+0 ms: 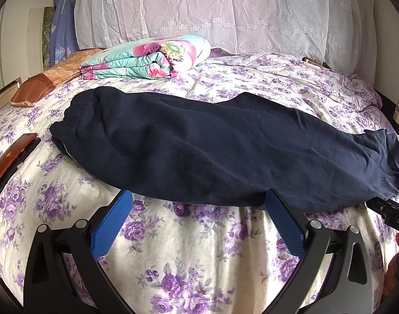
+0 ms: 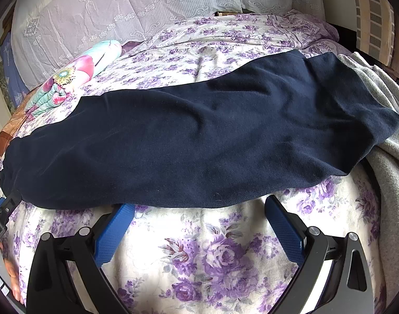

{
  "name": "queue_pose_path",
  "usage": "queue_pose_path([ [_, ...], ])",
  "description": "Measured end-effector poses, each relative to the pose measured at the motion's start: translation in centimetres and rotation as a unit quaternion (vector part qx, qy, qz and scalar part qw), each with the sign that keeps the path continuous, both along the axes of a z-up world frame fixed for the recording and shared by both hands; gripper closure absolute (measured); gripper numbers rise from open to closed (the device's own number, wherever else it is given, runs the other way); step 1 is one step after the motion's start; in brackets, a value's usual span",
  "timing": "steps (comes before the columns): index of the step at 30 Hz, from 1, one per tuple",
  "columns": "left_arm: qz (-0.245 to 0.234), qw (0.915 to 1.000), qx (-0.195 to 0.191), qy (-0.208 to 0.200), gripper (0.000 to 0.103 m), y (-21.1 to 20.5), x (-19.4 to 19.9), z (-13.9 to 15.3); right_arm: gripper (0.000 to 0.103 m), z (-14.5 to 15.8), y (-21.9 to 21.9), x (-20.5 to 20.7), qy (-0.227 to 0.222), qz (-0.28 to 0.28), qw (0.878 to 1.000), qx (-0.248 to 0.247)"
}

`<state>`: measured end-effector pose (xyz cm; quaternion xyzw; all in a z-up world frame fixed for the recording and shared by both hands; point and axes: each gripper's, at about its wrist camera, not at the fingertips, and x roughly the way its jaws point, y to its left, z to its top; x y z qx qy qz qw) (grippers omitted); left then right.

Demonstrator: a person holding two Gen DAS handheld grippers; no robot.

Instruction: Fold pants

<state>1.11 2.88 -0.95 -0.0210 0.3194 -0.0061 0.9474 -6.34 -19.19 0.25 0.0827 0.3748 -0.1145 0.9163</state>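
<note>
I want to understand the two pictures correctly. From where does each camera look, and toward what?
Left wrist: on the left gripper, low at the bed's near edge, facing the dark navy fabric pants and lace-covered headboard; its open blue-padded fingers show.
Right wrist: on the right gripper, same direction, further right beside a grey cloth; open fingers show.
Shared: pants, purple floral bedsheet, folded floral quilt.

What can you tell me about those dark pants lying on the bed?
The pants are dark navy, of soft knit cloth like sweatpants. They lie flat across the flowered bedsheet, apparently folded lengthwise into one long band with a few wrinkles. The gathered end points left; the wider end on the right rests partly on a grey cloth. Both open tools, left and right, sit at the near edge, neither gripping it.
</note>
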Motion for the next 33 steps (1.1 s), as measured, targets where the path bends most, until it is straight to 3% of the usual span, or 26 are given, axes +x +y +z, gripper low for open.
queue_pose_path([
  [16,-0.001,1.0,-0.001,0.002,0.004,0.0,0.1,0.0,0.003,-0.1,0.1,0.0,0.0,0.0,1.0,0.001],
  [18,-0.007,0.9998,-0.005,0.019,0.004,0.2,0.5,-0.4,0.003,-0.2,-0.1,0.0,0.004,0.0,1.0,0.004],
  [23,-0.032,0.9913,-0.022,0.126,0.004,0.8,2.7,-3.0,0.003,-1.0,-0.1,0.4,0.03,0.008,0.999,0.009],
  [28,-0.075,0.9893,0.017,0.124,0.004,0.4,1.4,-3.6,0.003,-1.3,0.7,0.2,0.058,0.069,0.996,-0.019],
  [31,-0.102,0.9874,-0.009,0.121,0.004,1.5,-0.1,-3.6,0.003,-1.1,0.0,-1.0,0.05,0.103,0.993,0.009],
  [33,-0.127,0.9833,-0.022,0.128,0.004,2.0,-0.6,-3.2,0.003,-0.7,-1.2,-1.9,0.029,0.112,0.992,0.054],
])
